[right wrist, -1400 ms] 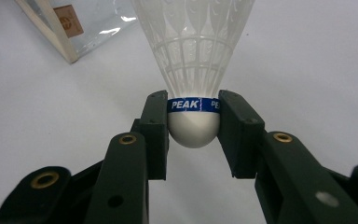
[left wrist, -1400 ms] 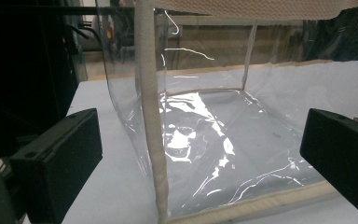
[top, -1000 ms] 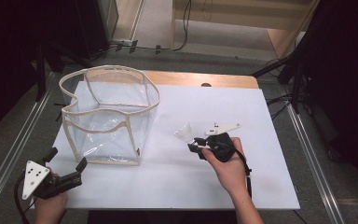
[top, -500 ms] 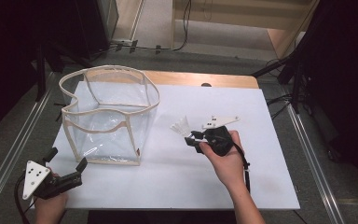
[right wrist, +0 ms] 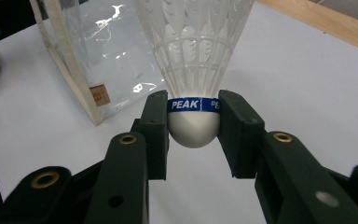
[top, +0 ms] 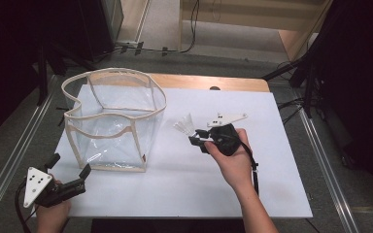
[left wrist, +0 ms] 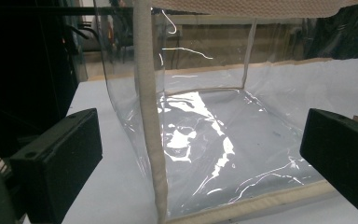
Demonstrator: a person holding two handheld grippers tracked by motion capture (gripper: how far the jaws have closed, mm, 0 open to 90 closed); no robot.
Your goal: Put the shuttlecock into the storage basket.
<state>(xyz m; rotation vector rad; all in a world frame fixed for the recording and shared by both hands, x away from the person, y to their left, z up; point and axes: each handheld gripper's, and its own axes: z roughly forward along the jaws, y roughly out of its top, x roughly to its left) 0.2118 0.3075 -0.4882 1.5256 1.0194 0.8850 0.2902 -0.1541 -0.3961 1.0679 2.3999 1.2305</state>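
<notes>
Right claw [right wrist: 193,123] clamps white shuttlecock [right wrist: 193,60] at its cork base, apparently just above bench [top: 272,145], right of clear bag [top: 111,121]. Left claw [left wrist: 200,154] gapes wide, near-left, facing bag's corner.

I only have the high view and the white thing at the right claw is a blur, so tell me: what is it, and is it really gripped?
Observer: It is a shuttlecock; the right claw is shut on its white cork base, at the blue band.
Operator: Any lettering on that band?
Observer: Yes, it reads PEAK.
Operator: And the left claw, anything in it?
Observer: No. The left claw is open, facing a cloth-trimmed corner of the clear bag.
</notes>
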